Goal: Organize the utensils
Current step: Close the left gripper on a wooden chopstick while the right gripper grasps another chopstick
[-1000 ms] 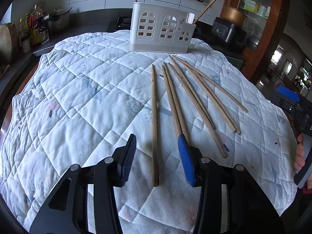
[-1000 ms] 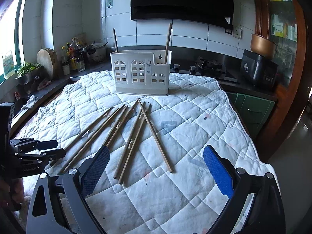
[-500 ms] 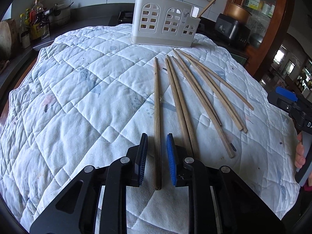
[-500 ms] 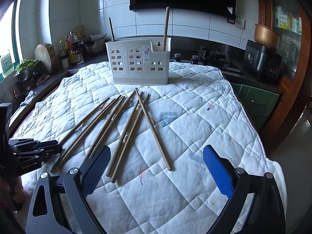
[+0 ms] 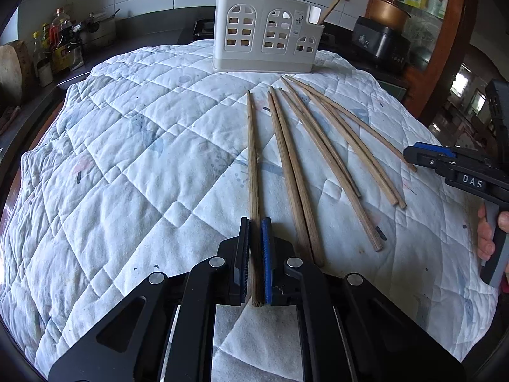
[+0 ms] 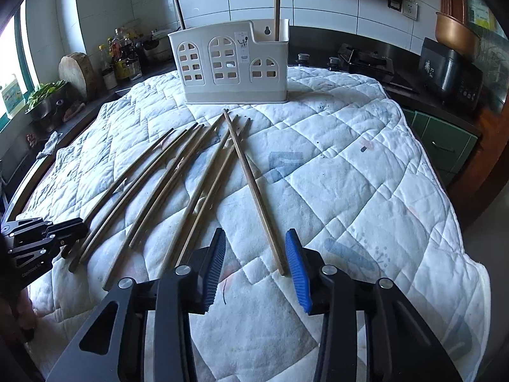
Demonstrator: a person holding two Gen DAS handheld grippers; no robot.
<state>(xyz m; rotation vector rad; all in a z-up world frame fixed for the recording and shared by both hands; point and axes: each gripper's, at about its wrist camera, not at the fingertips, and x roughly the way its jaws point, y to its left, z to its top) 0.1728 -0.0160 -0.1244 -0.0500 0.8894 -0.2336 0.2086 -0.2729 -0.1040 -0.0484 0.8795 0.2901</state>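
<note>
Two pickups underway: my left hand-held gripper (image 5: 255, 261) clamps one chopstick (image 5: 253, 159); my right hand-held gripper (image 6: 259, 265) is closing around another chopstick (image 6: 251, 184), not yet touching. Next, lift toward the holder (image 6: 229, 60).

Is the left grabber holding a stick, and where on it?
Yes. The left gripper pinches the leftmost chopstick near its thick end, the one farthest from the holder.

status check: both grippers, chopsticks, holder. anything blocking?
Left gripper shut on leftmost chopstick. Right gripper closing around rightmost chopstick, pads not touching it yet. Other chopsticks loose on quilt; holder path clear.
</note>
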